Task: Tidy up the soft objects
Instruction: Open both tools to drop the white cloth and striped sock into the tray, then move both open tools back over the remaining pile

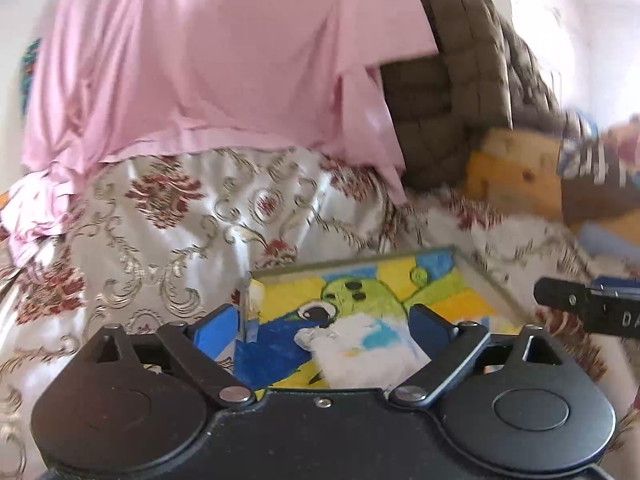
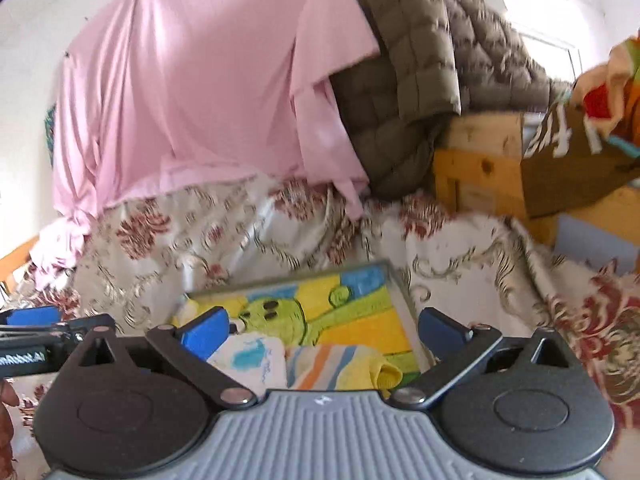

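Soft folded cloths, i.e. the striped yellow-orange-blue towel (image 2: 344, 368) and the white cloth w/ blue blotches (image 2: 250, 360), sit right in front of the right gripper (image 2: 324, 332), between its blue-padded fingers (image 2: 204, 330), which are spread wide w/ nothing held. Both lie on the colourful cartoon-print mat w/ green character (image 2: 320, 312), on the floral cream-and-red bedspread (image 2: 200, 240).

Left gripper (image 1: 324, 332) is also wide open and empty; the white cloth is just ahead of it, slightly right of centre. So the right one is nearer the striped towel, whose long axis runs roughly left-right across the finger gap imo.

Further out: pink hanging sheet (image 2: 180, 100), olive quilted puffer jacket (image 2: 400, 80), wooden crate (image 2: 476, 168), brown cardboard box (image 2: 568, 168) w/ white lettering, too blurry to read. "DA" is partly readable on the right gripper seen from the left wrist cam.
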The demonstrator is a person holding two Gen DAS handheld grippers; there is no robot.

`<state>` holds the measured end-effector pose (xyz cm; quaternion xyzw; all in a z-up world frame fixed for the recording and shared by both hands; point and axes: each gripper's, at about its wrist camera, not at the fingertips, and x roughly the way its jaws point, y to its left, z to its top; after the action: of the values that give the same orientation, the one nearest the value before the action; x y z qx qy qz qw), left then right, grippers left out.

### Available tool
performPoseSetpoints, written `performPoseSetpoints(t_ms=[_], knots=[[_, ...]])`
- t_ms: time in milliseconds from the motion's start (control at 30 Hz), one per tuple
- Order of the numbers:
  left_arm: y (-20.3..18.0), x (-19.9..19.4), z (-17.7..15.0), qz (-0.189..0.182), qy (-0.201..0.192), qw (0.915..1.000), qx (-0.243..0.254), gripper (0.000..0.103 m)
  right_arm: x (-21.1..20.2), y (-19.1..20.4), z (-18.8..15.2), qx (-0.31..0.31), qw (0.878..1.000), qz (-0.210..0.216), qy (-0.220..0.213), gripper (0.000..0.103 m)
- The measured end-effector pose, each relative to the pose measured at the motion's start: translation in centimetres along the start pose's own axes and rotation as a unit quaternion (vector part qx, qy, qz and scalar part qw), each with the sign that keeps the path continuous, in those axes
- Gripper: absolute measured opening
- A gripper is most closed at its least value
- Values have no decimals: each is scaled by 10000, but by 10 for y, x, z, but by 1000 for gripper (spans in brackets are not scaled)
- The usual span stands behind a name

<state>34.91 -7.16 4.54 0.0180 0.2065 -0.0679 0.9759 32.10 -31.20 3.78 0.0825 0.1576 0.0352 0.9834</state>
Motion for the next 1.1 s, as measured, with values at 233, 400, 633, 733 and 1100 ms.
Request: performPoseSetpoints(t_ms=[233, 400, 633, 733, 1100], knots=[[3, -72, -3, 96, -553, 9973, -481, 102, -62, 10, -3, -59, 9981, 117, -600, 103], [2, -115, -15, 91, -744, 9954, -603, 102, -108, 24, -14, -215, 9948, 152, -987, 103], [0, -169, -43, 172, -949, 9940, -511, 102, -163, 44, -40, -272, 9928, 237, -1147, 103], [1, -191, -56, 166, -1000, 9936, -508, 102, -182, 49, -49, -298, 9926, 209, -1157, 103], [17, -246, -103, 268, -841, 9942, -615, 102, -222, 61, -86, -302, 9978, 162, -574, 103]])
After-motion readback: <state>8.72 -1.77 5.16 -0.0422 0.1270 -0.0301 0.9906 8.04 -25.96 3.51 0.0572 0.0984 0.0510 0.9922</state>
